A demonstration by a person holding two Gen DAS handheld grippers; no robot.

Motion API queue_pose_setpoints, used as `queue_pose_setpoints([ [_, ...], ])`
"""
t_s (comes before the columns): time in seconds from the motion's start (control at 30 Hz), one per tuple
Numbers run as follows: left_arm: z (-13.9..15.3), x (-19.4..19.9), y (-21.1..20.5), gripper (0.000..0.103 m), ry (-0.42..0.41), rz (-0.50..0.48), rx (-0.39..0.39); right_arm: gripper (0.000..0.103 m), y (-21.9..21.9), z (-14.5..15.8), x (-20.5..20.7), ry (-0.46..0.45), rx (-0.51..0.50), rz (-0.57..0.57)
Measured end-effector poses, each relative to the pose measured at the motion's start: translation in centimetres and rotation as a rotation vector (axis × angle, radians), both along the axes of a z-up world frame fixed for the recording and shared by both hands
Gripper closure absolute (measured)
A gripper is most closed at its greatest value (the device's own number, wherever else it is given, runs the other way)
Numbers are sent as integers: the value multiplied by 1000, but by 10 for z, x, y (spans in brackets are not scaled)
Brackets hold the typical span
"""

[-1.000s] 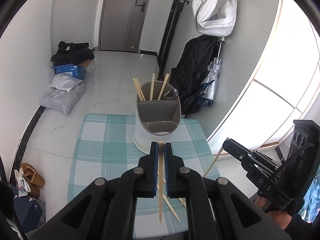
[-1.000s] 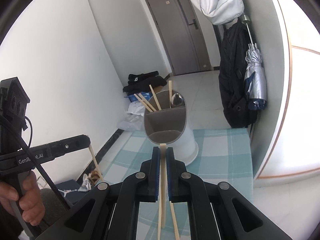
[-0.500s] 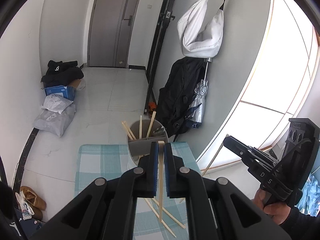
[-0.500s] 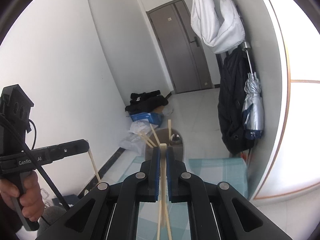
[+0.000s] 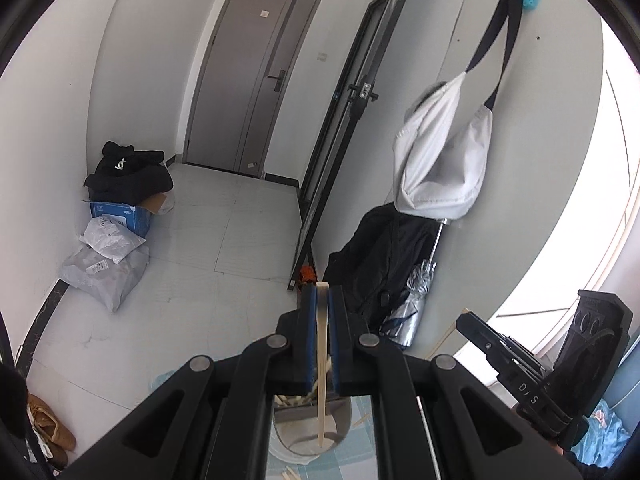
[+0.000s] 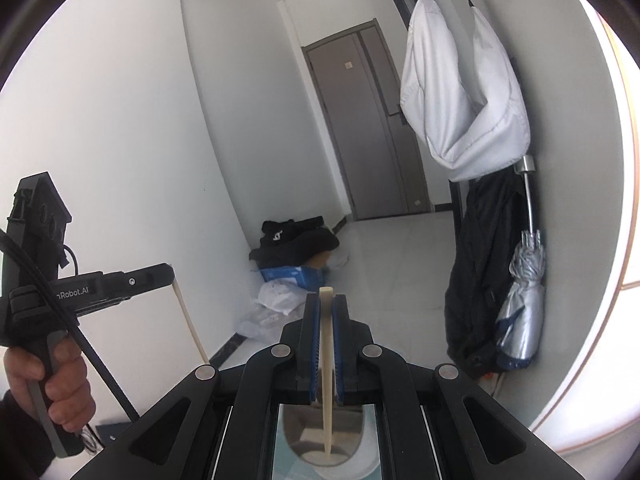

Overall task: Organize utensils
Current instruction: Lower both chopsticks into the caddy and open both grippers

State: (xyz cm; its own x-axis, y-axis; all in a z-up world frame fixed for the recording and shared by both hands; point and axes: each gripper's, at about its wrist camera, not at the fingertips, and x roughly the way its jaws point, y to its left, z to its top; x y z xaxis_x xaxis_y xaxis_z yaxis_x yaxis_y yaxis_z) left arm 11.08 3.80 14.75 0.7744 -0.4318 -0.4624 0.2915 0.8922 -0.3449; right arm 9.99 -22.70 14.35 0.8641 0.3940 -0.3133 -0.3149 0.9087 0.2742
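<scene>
My left gripper (image 5: 322,292) is shut on a wooden chopstick (image 5: 321,364) that hangs down, its tip over the open grey and white utensil holder (image 5: 308,436) below. My right gripper (image 6: 326,300) is shut on another pale chopstick (image 6: 327,376), whose tip points into the same holder (image 6: 324,440). Several chopsticks stand in the holder's far compartment (image 5: 292,400). Each gripper shows in the other's view: the right one (image 5: 460,320) at right, the left one (image 6: 170,272) at left with its chopstick (image 6: 190,324) hanging.
The holder stands on a teal checked cloth (image 5: 332,466) with loose chopsticks (image 5: 290,474) on it. Beyond are a tiled floor, bags and a blue box (image 5: 120,216) at left, a black coat and folded umbrella (image 5: 412,300) against the right wall.
Both grippers have risen and tilted upward with their chopsticks; the holder has dropped from mid-frame to the bottom edge, directly below the chopstick tips.
</scene>
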Motion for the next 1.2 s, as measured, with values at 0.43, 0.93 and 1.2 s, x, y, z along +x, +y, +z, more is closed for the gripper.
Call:
queue_pose_setpoints([
  [0.43,-36,43,12,100,15,32,-47,98,30,-11,69,-8,-25,-24],
  [0.93,-72,29,-16,100,10,-108,99,98,56,-63,67,51,-73,67],
  [1.2,-97,24,-19,100,98,-154,123,98,64,-95,63,127,-122,133],
])
